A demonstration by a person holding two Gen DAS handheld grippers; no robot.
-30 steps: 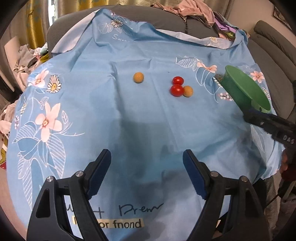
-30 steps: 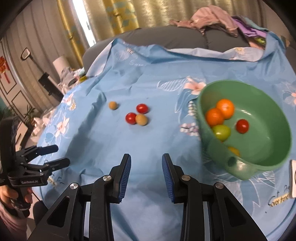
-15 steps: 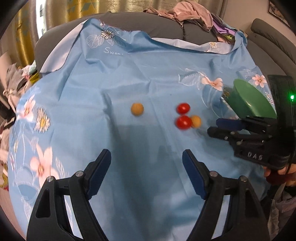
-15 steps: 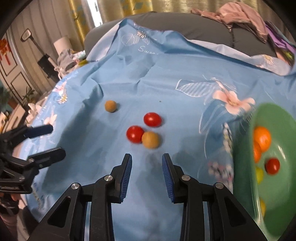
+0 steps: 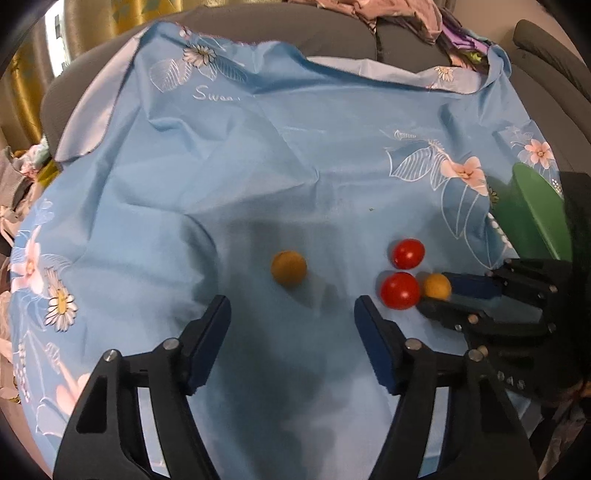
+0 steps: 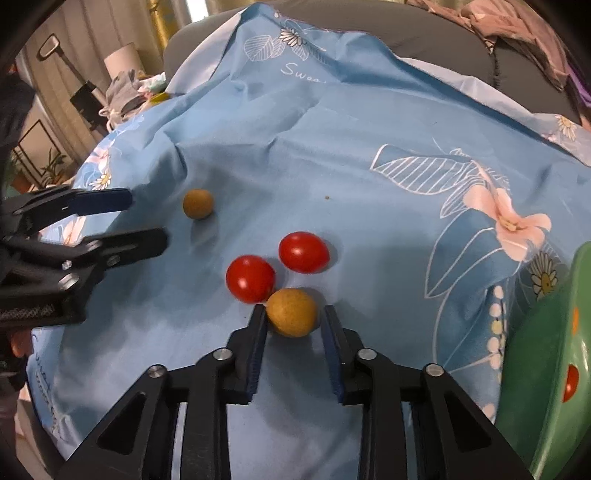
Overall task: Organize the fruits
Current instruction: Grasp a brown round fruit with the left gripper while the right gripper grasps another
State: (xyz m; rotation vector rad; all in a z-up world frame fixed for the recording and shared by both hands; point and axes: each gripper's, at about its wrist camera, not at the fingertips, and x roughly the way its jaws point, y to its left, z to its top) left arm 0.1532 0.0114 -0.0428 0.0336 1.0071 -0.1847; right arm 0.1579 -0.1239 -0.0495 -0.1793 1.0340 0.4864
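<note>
On the blue floral cloth [image 5: 258, 177] lie two red cherry tomatoes [image 6: 251, 278] [image 6: 303, 252] and two tan round fruits. My right gripper [image 6: 293, 314] is open, its fingertips on either side of the nearer tan fruit [image 6: 291, 312], which touches one tomato. The other tan fruit [image 5: 289, 268] lies alone just ahead of my open, empty left gripper [image 5: 291, 314]. The right gripper also shows in the left wrist view [image 5: 443, 295] at the tan fruit [image 5: 437, 286]. The green bowl [image 6: 546, 362] at the right holds a tomato and other fruit, mostly hidden.
The cloth covers a round surface with grey sofa backs [image 5: 295, 33] behind it. Clothes are piled at the far right [image 6: 517, 22]. The cloth's front edge drops off near both grippers. A standing lamp and clutter are at the left [image 6: 122, 81].
Both grippers moved forward and down toward the fruits. The right gripper opened wider and now straddles the nearer tan fruit. The bowl slid to the right edge of the right wrist view.
</note>
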